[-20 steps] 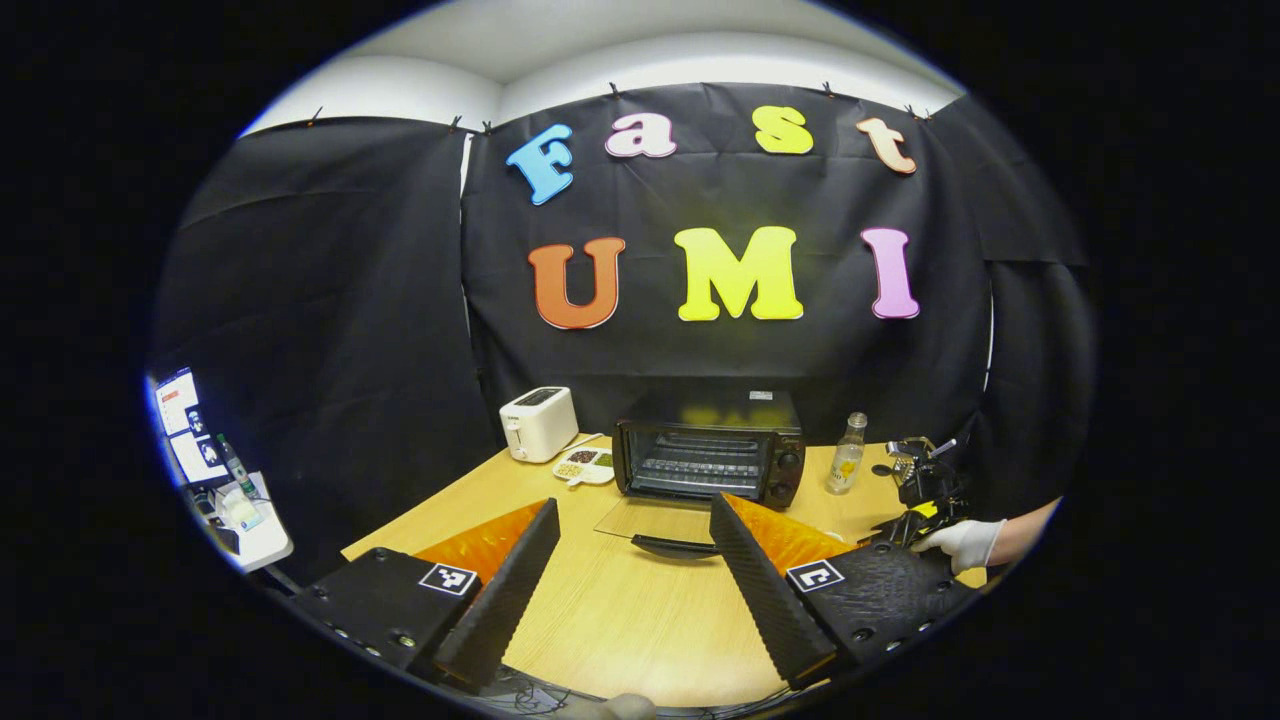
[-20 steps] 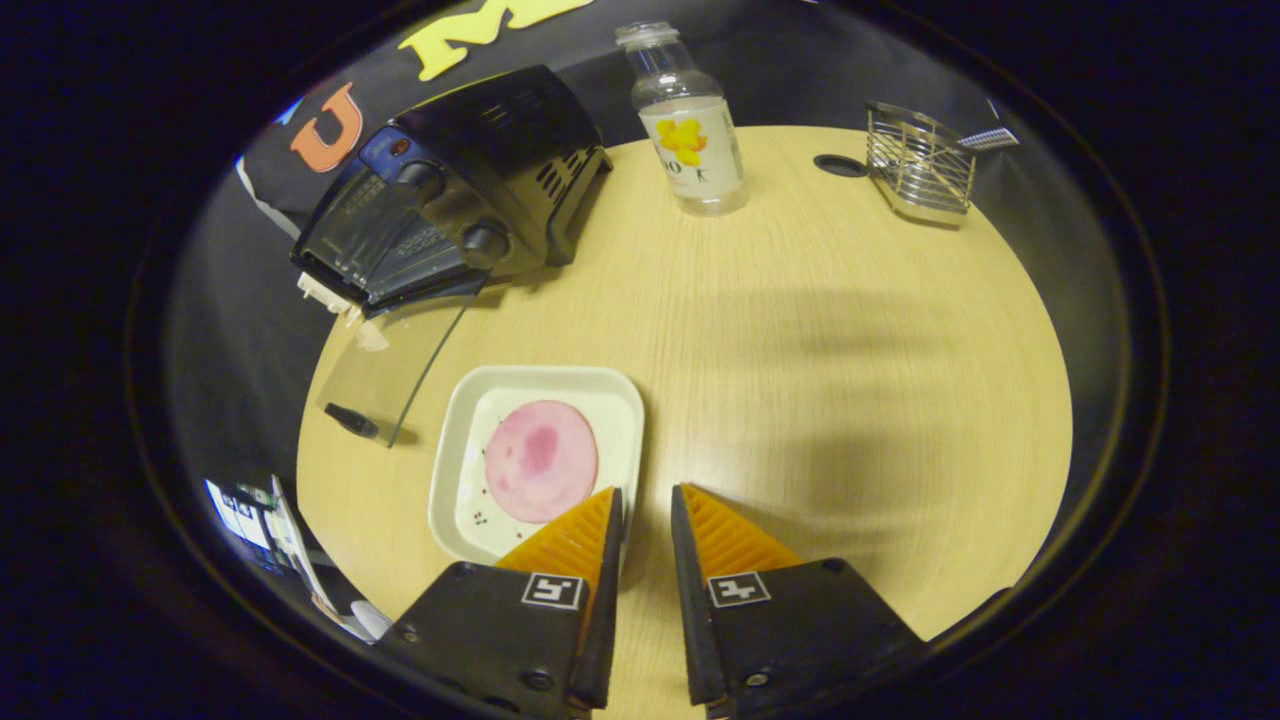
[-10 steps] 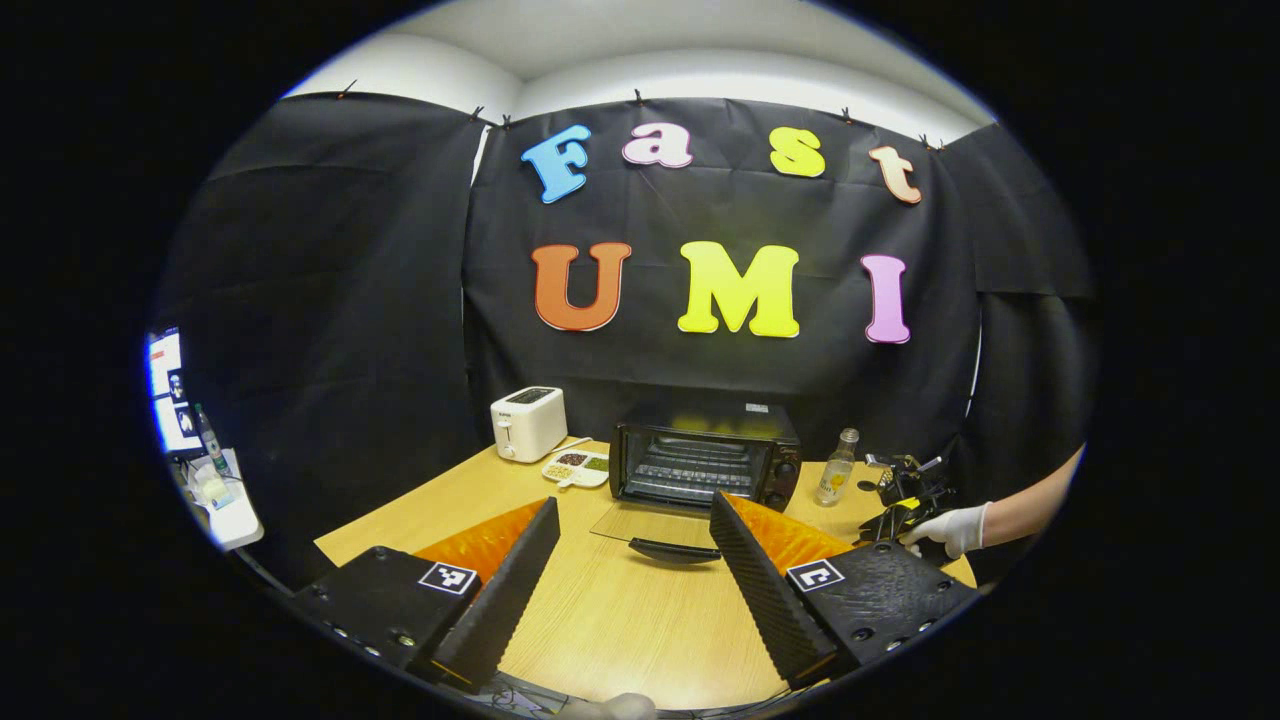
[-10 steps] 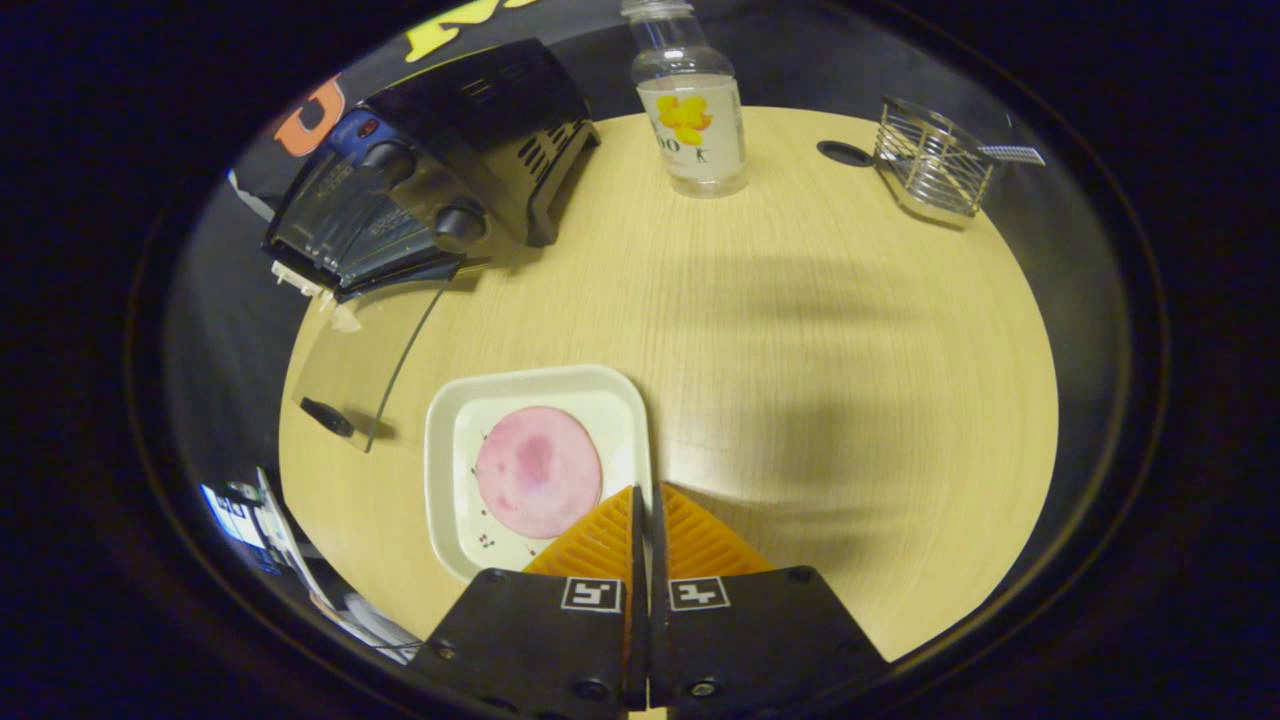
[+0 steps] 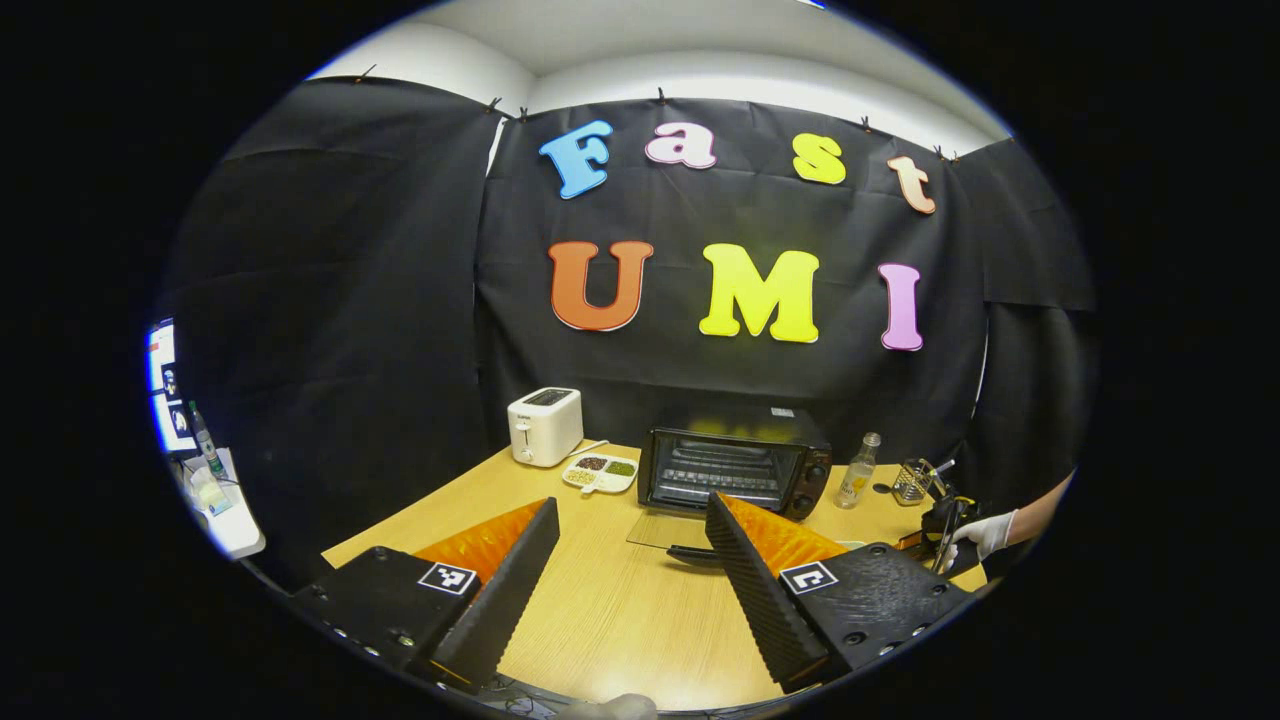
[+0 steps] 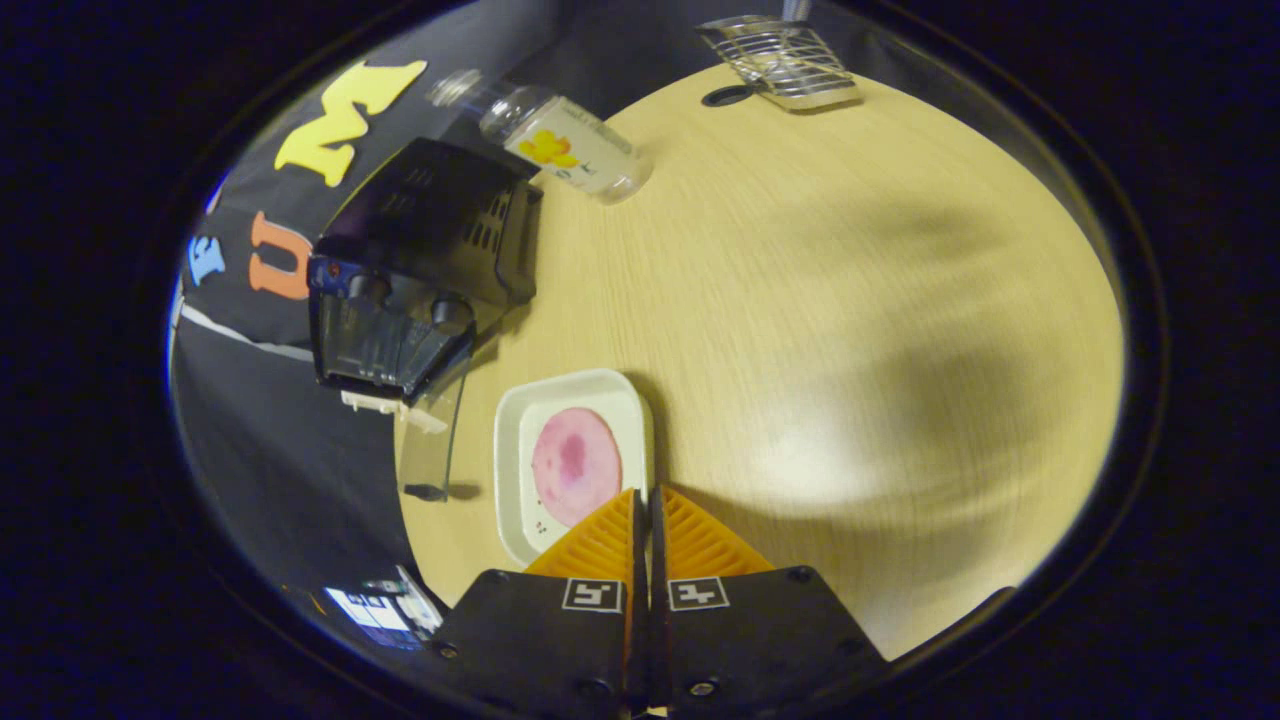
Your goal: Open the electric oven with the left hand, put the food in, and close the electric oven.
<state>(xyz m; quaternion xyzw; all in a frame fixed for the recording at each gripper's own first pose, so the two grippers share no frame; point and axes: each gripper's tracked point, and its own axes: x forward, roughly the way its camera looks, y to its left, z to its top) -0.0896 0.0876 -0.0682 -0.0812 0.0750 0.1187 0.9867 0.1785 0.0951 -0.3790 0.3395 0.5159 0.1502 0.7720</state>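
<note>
electric oven [image 5: 735, 468] stands at the back of the table [image 5: 620, 610], its glass door [image 5: 668, 530] dropped flat. left tool [image 5: 632, 540] is spread wide, holding nothing. right tool [image 6: 645, 505] is pinched on the rim of the white tray [image 6: 520, 470] carrying the pink slice [image 6: 575, 465], near the door.

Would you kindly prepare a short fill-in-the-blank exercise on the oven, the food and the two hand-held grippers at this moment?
1. The glass door of the electric oven is ____.
2. The right hand-held gripper is shut on the rim of the white ____.
3. A pink round slice lies in that ____.
4. The left hand-held gripper is ____ and holds nothing.

Missing words: open; tray; tray; open
</note>
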